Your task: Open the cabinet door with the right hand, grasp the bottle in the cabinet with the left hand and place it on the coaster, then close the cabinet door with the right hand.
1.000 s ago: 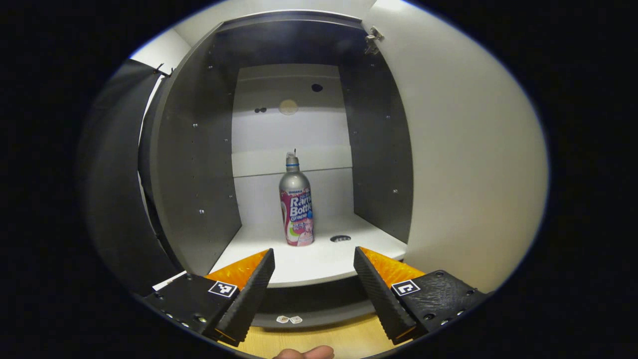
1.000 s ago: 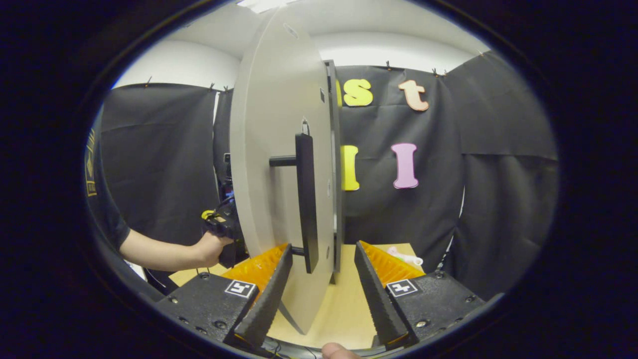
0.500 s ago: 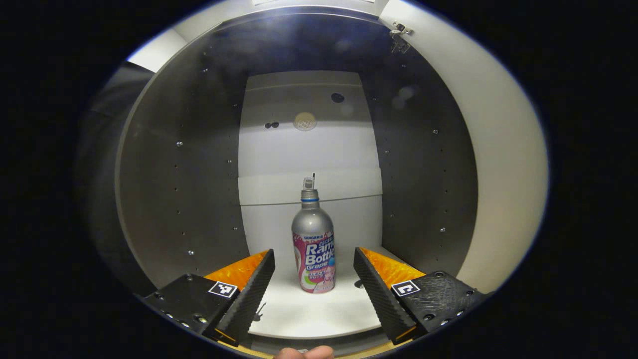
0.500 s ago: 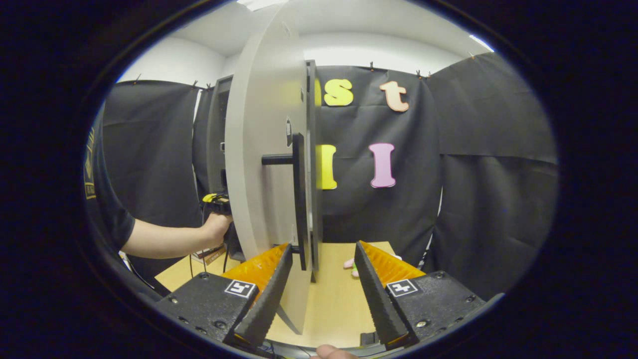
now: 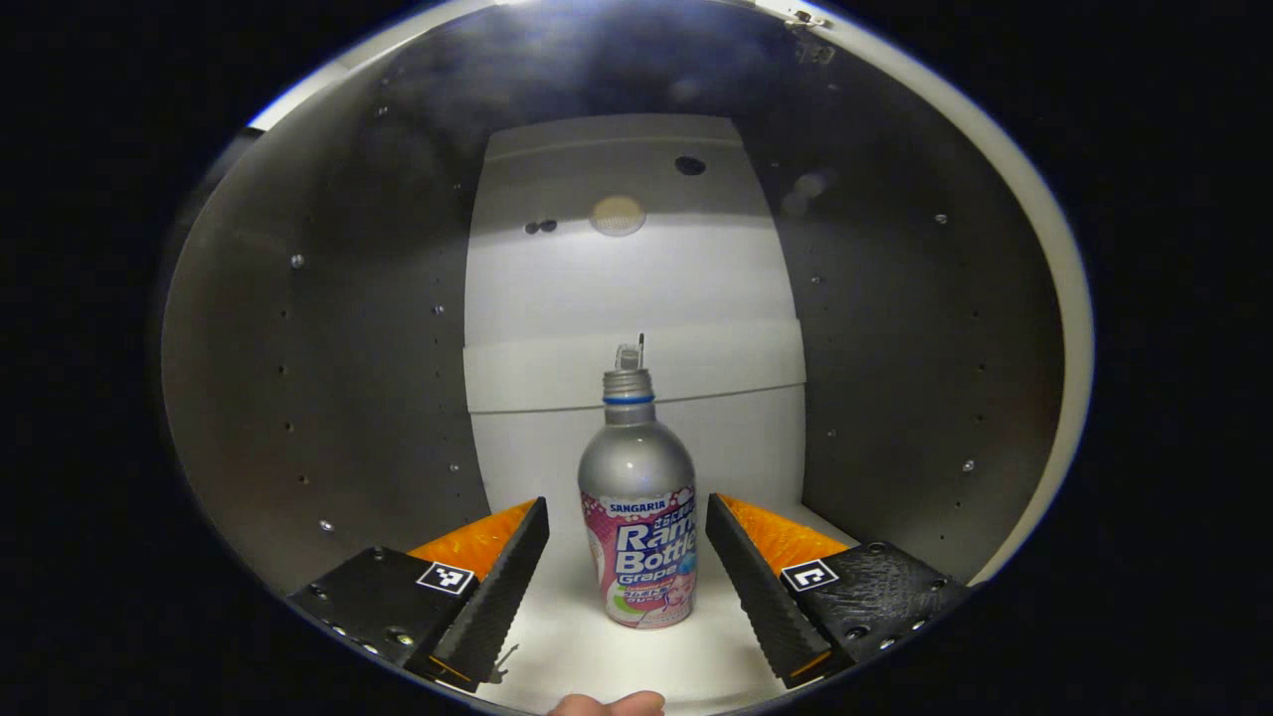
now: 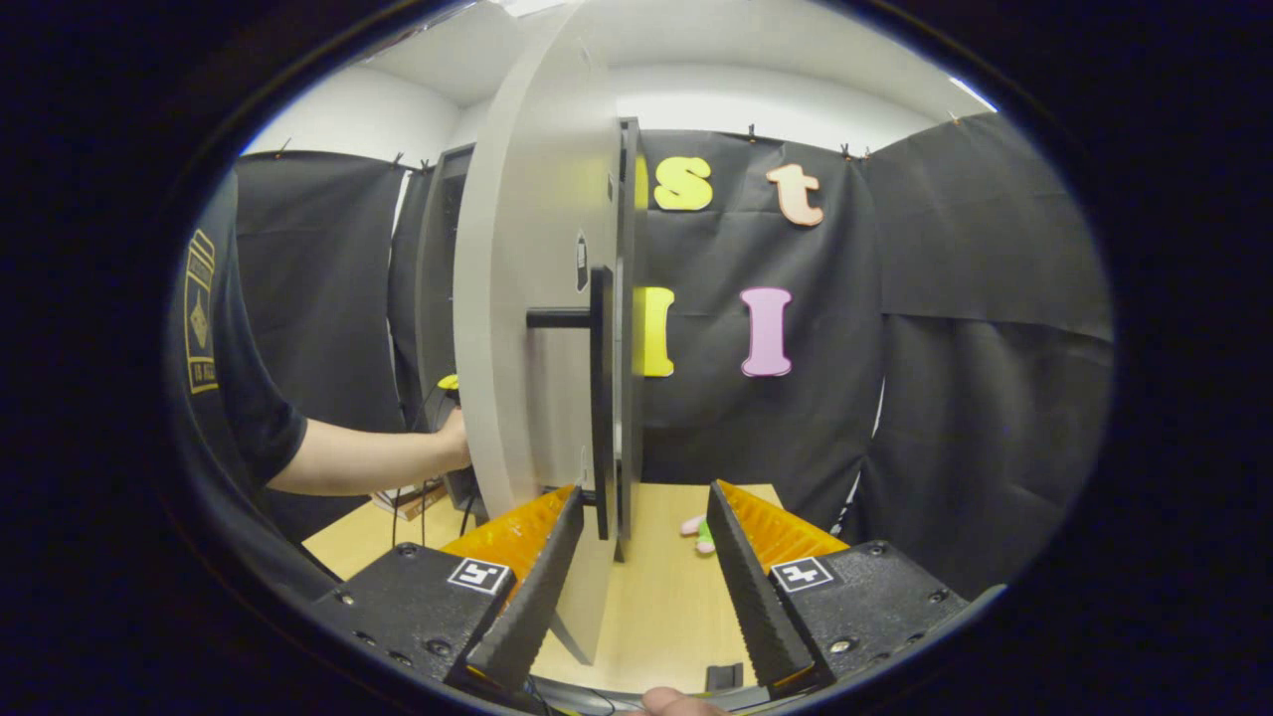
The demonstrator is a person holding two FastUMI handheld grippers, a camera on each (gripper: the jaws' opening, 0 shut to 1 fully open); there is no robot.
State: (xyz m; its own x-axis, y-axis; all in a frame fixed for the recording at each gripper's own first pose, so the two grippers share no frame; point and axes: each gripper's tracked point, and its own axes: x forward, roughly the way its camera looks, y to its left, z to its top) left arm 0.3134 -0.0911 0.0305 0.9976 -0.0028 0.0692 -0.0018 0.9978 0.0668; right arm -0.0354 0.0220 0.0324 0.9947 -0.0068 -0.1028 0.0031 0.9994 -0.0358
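Standing upright on the cabinet's white floor, the bottle sits dead ahead of the left hand-held gripper, partly between its wide-open, empty fingers, long axis vertical. The right hand-held gripper waits open, empty, by the open cabinet door.

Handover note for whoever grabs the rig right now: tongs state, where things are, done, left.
Left tongs: open, inside the cabinet, fingers on either side of the bottle, not pressing on it.
Right tongs: open, by the edge of the cabinet door, lower end of the handle between the fingers, no grip.
Bottle: upright on the cabinet floor.
Done: door open.
Left: close on the bottle, lift it out, set it on the coaster, then shut the door with the right tongs.
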